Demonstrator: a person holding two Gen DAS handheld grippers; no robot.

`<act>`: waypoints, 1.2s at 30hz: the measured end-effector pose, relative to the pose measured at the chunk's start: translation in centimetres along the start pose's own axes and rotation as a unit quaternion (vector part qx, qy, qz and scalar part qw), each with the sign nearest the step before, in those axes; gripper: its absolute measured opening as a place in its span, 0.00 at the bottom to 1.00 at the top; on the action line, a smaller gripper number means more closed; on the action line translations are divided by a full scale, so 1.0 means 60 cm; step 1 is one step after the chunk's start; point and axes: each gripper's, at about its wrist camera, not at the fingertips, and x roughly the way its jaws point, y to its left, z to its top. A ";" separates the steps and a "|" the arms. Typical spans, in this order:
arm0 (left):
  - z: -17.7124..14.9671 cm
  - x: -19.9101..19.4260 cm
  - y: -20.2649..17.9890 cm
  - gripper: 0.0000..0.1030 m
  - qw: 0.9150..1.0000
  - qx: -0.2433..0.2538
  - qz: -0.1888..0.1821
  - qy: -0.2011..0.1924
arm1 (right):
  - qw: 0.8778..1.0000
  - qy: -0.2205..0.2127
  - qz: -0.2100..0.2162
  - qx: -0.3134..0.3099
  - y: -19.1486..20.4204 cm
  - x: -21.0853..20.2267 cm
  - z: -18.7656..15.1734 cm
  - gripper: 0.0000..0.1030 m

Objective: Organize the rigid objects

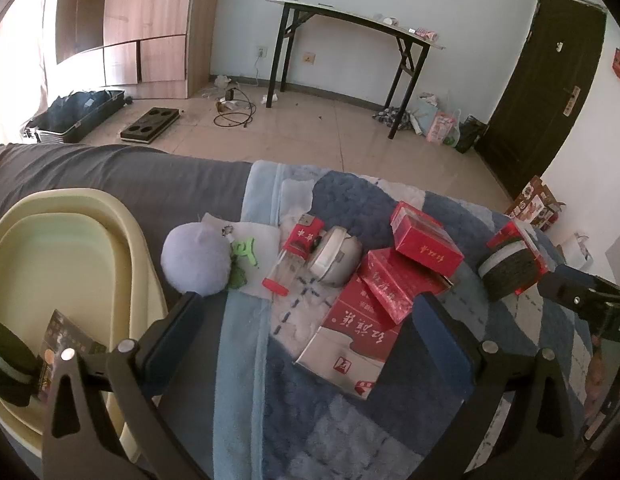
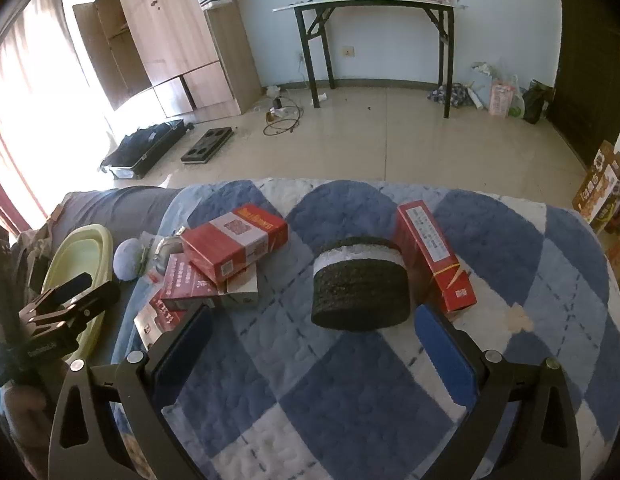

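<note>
Right wrist view shows the right gripper [image 2: 314,344] with its jaws spread wide and nothing between them, lined up just short of a black round tin [image 2: 360,284] with a white band that stands on the blue checked quilt [image 2: 350,400]. I judge the spread jaws are set to straddle that tin. Just beside it on the right stands one tall red box [image 2: 434,256], tilted slightly.

Left wrist view shows the left gripper [image 1: 306,340], jaws likewise apart and empty, hovering over the heap of red boxes [image 1: 390,280] on the bed, with the yellow tub [image 1: 70,248] close at its left side. The tub probably serves as the collecting place, which would explain why this gripper waits between it and the heap; a dark packet [image 1: 64,340] and part of a black round thing show near the tub's closer end.

Counted: red boxes, about six in all, five in the heap, some overlapping so the tally is unsure; one round tin on the quilt; one silvery metal case [image 1: 336,256]; one lilac plush ball [image 1: 196,258]; one green clip [image 1: 244,250]; one tub.
</note>
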 end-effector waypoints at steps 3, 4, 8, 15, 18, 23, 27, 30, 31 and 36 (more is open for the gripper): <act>0.000 0.000 0.001 1.00 1.000 0.001 0.000 0.002 | 1.000 0.000 0.001 -0.001 0.001 0.001 -0.001 1.00; 0.000 0.000 0.001 1.00 1.000 0.001 0.001 0.002 | 1.000 0.001 0.002 -0.001 0.001 0.002 -0.001 1.00; 0.001 -0.001 0.002 1.00 1.000 -0.001 -0.003 0.000 | 1.000 0.005 0.001 0.001 -0.001 0.007 -0.003 1.00; 0.002 0.000 0.012 1.00 1.000 -0.009 -0.002 -0.001 | 1.000 0.007 0.003 0.002 -0.001 0.008 -0.003 1.00; 0.002 0.000 0.011 1.00 1.000 -0.006 -0.003 -0.001 | 1.000 0.007 0.003 0.001 -0.001 0.008 -0.003 1.00; 0.003 0.001 0.012 1.00 1.000 -0.002 -0.003 0.001 | 1.000 0.009 0.001 -0.001 0.002 0.007 -0.003 1.00; 0.004 0.000 0.016 1.00 1.000 -0.004 -0.005 -0.002 | 1.000 0.009 0.000 -0.002 0.003 0.008 -0.003 1.00; 0.003 0.002 0.013 1.00 1.000 -0.004 -0.004 -0.002 | 1.000 0.011 -0.002 -0.001 0.002 0.008 -0.004 1.00; 0.003 0.001 0.013 1.00 1.000 -0.004 -0.004 -0.001 | 1.000 0.011 -0.003 -0.002 0.002 0.008 -0.004 1.00; 0.004 0.001 0.011 1.00 1.000 0.000 -0.004 0.001 | 1.000 0.012 -0.004 -0.003 0.004 0.009 -0.004 1.00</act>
